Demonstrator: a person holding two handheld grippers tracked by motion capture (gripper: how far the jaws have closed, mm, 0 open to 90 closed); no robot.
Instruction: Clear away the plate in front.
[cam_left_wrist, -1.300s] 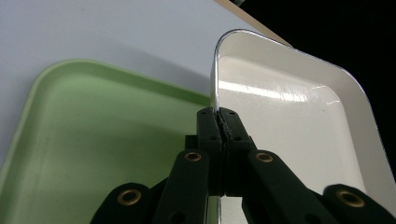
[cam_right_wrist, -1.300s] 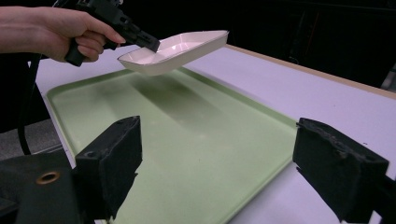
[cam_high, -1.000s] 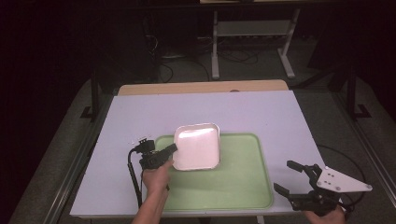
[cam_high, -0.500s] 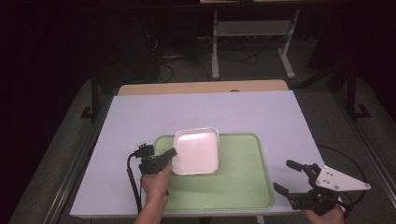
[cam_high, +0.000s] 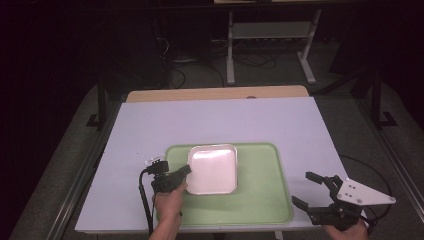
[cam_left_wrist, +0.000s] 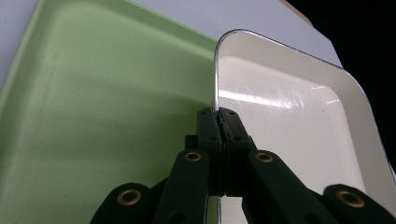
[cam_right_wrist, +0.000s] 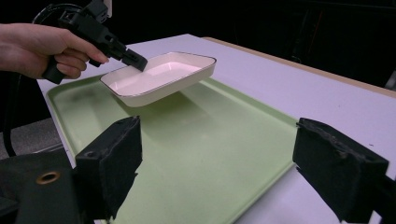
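Note:
A white rectangular dish (cam_high: 212, 170) with a thin dark rim hangs a little above the green tray (cam_high: 260, 200), tilted slightly, over the tray's left half. My left gripper (cam_high: 185, 171) is shut on the dish's left rim; in the left gripper view the jaws pinch the rim (cam_left_wrist: 217, 100) edge-on, with the tray (cam_left_wrist: 93, 116) beneath. The right gripper view shows the dish (cam_right_wrist: 159, 77) lifted clear of the tray (cam_right_wrist: 210, 149), held by the left gripper (cam_right_wrist: 137, 61). My right gripper (cam_high: 303, 188) stands open, holding nothing, off the tray's right front corner.
The tray lies near the front of a pale lilac table (cam_high: 225, 125) with a wooden strip (cam_high: 215, 93) along its far edge. A metal rack (cam_high: 270, 35) stands on the dark floor beyond. Black cables trail from both grippers.
The left gripper has brought the dish toward the near side and lower over the tray. The right gripper has hardly moved and stays open.

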